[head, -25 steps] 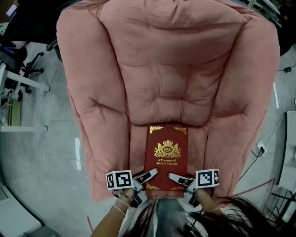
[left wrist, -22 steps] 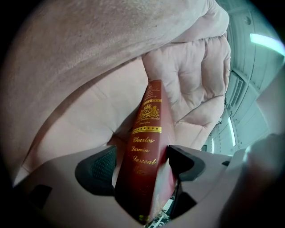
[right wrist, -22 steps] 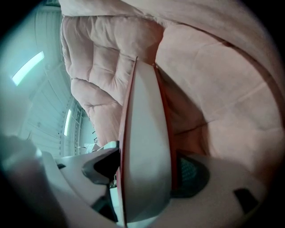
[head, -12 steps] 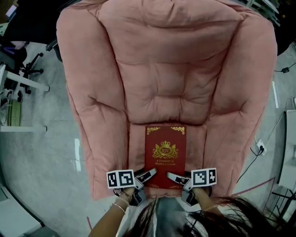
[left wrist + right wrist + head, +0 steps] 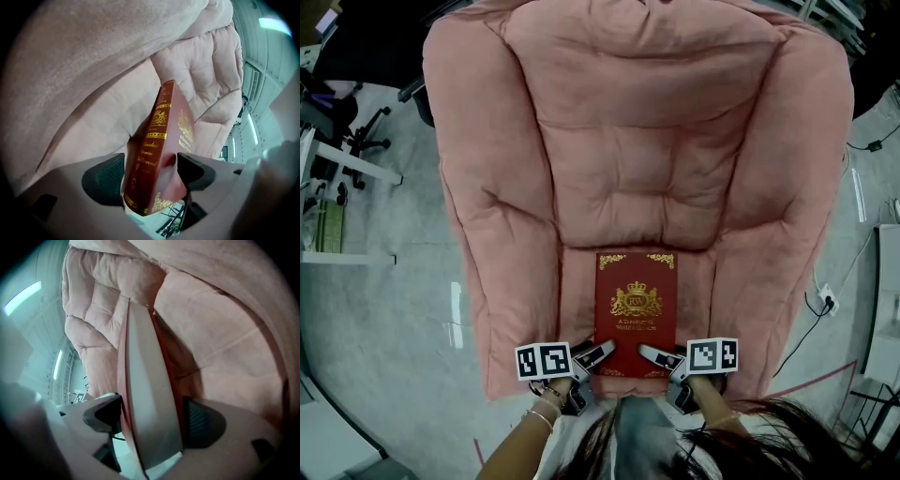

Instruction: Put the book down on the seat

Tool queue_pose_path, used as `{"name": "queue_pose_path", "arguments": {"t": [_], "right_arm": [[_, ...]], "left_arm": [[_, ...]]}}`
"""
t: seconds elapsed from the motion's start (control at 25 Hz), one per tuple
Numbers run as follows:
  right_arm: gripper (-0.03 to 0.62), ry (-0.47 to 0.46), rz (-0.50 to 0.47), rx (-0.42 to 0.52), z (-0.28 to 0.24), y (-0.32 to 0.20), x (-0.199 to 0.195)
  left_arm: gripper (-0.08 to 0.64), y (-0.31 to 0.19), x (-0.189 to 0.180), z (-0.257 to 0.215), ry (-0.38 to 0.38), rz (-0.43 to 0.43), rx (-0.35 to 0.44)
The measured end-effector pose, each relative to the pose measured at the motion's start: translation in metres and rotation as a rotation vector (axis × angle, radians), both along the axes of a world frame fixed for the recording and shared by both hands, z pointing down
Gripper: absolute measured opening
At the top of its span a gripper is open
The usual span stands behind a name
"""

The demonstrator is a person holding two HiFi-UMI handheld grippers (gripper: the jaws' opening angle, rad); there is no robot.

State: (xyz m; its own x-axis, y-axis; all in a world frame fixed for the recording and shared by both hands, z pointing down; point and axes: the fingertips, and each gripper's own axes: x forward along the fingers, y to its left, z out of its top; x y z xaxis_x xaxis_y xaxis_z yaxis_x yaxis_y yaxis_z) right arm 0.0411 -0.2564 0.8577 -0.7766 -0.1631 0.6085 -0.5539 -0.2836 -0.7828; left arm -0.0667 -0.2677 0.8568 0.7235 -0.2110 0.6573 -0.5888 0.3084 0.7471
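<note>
A dark red book (image 5: 636, 309) with gold print lies flat on the seat (image 5: 577, 295) of a pink padded armchair, its near end at the front edge. My left gripper (image 5: 598, 354) is at the book's near left corner. In the left gripper view the spine of the book (image 5: 161, 154) stands between both pads, and this left gripper (image 5: 150, 176) is shut on it. My right gripper (image 5: 656, 356) is at the near right corner. Its jaws have just been opening. There the book's (image 5: 150, 394) page edge sits between the right gripper's (image 5: 152, 420) pads, which stand just off it.
The armchair's thick arms (image 5: 492, 234) and tall back (image 5: 647, 122) wall in the seat on three sides. A black office chair (image 5: 347, 131) and a white frame (image 5: 342, 169) stand at the left on the grey floor. At the right are a cable and socket (image 5: 825, 300).
The book has squared up and slid slightly farther onto the seat. Both grippers stay at its near corners, and the right one has edged a little left.
</note>
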Motion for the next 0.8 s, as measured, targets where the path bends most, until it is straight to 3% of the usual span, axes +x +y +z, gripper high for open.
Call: {"name": "queue_pose_path", "arguments": {"t": [0.48, 0.8], "right_arm": [[0.4, 0.1, 0.015, -0.002, 0.003, 0.012, 0.017], [0.405, 0.181, 0.007, -0.004, 0.008, 0.022, 0.027]], "left_arm": [[0.353, 0.03, -0.004, -0.009, 0.008, -0.051, -0.021], [0.353, 0.06, -0.008, -0.009, 0.038, -0.157, -0.089]]}}
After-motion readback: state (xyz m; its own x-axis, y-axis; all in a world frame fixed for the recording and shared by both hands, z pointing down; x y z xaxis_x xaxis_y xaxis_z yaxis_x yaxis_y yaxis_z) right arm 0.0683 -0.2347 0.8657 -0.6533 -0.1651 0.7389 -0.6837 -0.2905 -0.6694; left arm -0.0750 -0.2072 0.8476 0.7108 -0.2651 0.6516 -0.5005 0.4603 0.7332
